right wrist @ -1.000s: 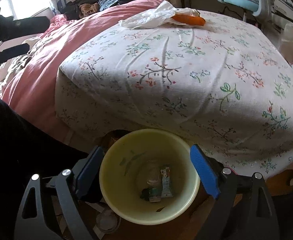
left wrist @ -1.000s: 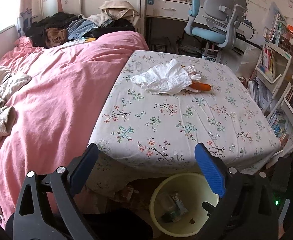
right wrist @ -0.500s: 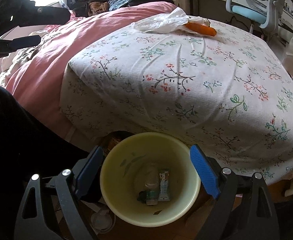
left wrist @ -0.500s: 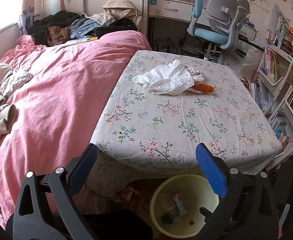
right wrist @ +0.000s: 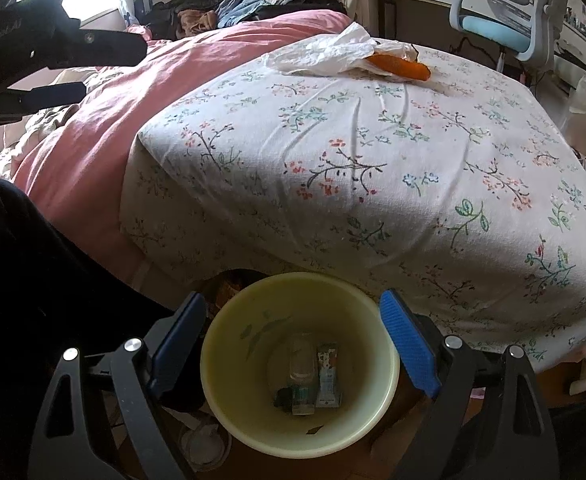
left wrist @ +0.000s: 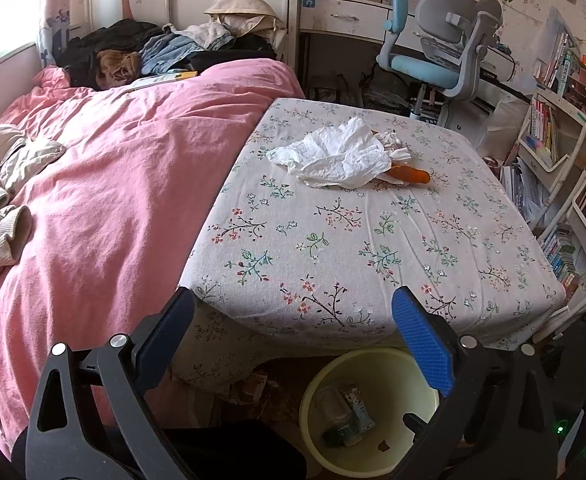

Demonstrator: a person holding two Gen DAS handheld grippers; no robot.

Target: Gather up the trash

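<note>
A pale yellow bin (right wrist: 253, 432) stands on the floor at the foot of the bed, with a small carton (right wrist: 328, 380) and a bottle inside. My right gripper (right wrist: 293, 312) hangs open above the bin, nothing between its blue pads. A crumpled white tissue (left wrist: 333, 158) and an orange wrapper (left wrist: 411, 174) lie on the floral sheet (left wrist: 333, 248) far ahead. The tissue (right wrist: 333, 54) and orange wrapper (right wrist: 403, 66) also show in the right wrist view. My left gripper (left wrist: 293, 312) is open and empty over the bed's near edge, with the bin (left wrist: 397, 384) below it.
A pink duvet (left wrist: 113, 184) covers the bed's left side, with clothes piled at the headboard (left wrist: 153, 52). A blue and grey desk chair (left wrist: 441, 60) stands behind the bed. Bookshelves (left wrist: 553, 140) line the right. A person's dark trouser leg (right wrist: 33, 280) is at the left.
Both views have shifted slightly, and the bed appears a little lower in frame. Both grippers stay open and empty; the trash on the sheet has not moved.
</note>
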